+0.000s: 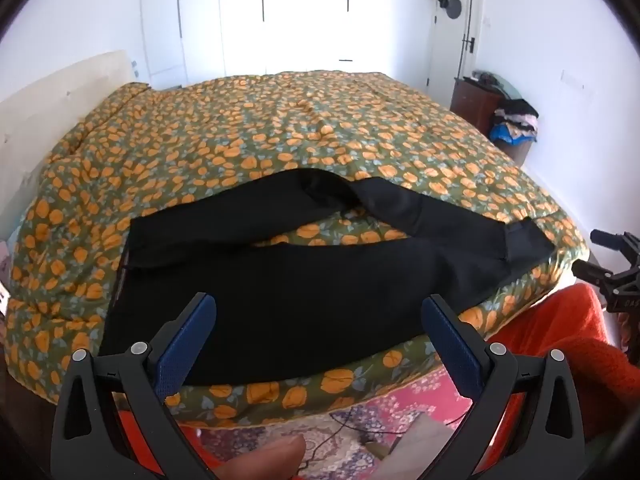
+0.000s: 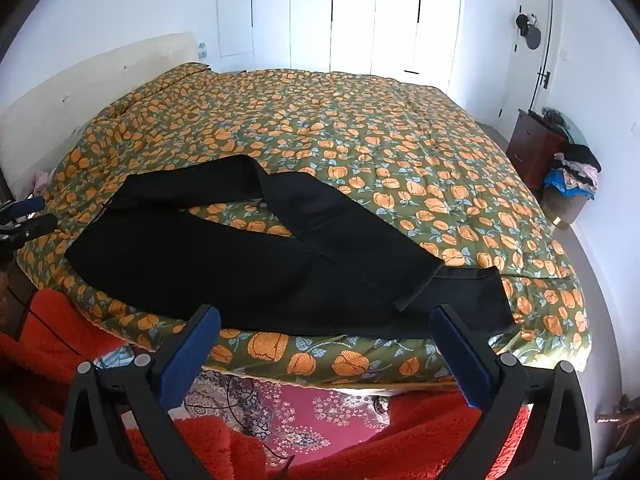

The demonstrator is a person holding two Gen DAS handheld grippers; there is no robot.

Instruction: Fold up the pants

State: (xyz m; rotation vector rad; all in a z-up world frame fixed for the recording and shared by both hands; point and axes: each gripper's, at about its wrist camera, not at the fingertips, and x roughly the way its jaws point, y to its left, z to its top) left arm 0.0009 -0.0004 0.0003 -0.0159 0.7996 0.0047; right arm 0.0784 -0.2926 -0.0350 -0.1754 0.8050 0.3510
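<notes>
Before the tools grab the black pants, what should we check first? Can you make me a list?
1. Left tool open and holding nothing: ok.
2. Right tool open and holding nothing: ok.
3. Black pants all on the flowery bedspread, near the front edge: ok.
4. Pants lying flat and neat: not ok. The far leg splays away from the near one, with bedspread showing between them, and it looks twisted.
5. Waistband end within easy reach of the right tool: ok, it lies just ahead of it.
6. Anything hidden under the pants: cannot tell.
</notes>
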